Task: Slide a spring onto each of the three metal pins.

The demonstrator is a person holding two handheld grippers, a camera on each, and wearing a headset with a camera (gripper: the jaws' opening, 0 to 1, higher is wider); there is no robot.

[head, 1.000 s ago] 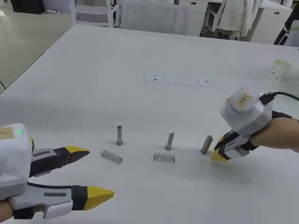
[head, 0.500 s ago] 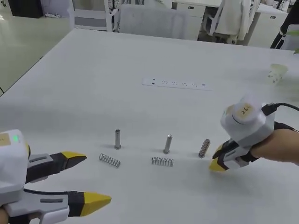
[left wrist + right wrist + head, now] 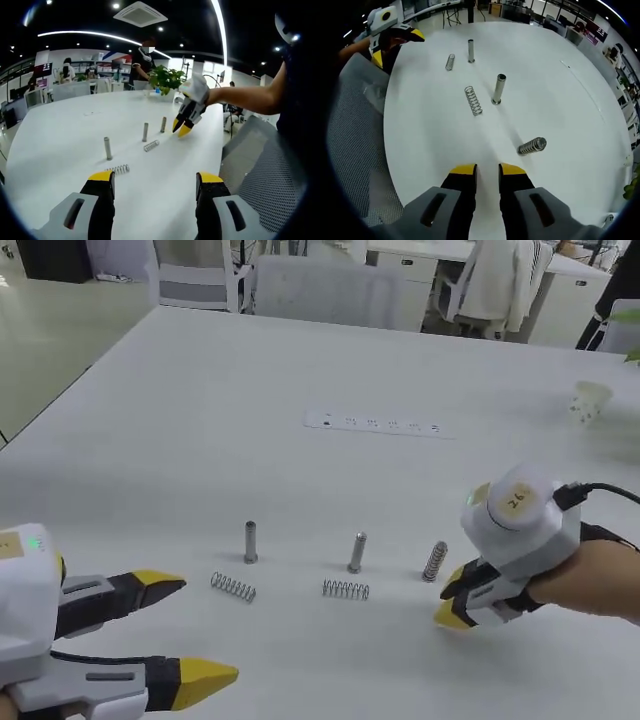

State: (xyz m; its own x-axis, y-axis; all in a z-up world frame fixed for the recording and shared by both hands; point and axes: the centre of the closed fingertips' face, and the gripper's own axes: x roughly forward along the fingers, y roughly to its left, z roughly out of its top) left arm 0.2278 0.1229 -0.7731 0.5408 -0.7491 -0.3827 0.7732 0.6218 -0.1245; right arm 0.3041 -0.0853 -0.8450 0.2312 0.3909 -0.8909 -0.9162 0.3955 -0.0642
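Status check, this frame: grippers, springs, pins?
Left gripper open, empty. Right gripper barely open, empty. One spring on rightmost pin; two springs lie beside bare pins. Nothing blocking.

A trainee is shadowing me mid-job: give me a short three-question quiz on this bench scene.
1. True or false: the left claw is open and empty.
2. Which pin already carries a spring? A) left B) middle C) right
3. Fill in: ___ springs lie loose on the table.
Key: 1 true. 2 C, the right pin. 3 two, the left spring and the middle spring.
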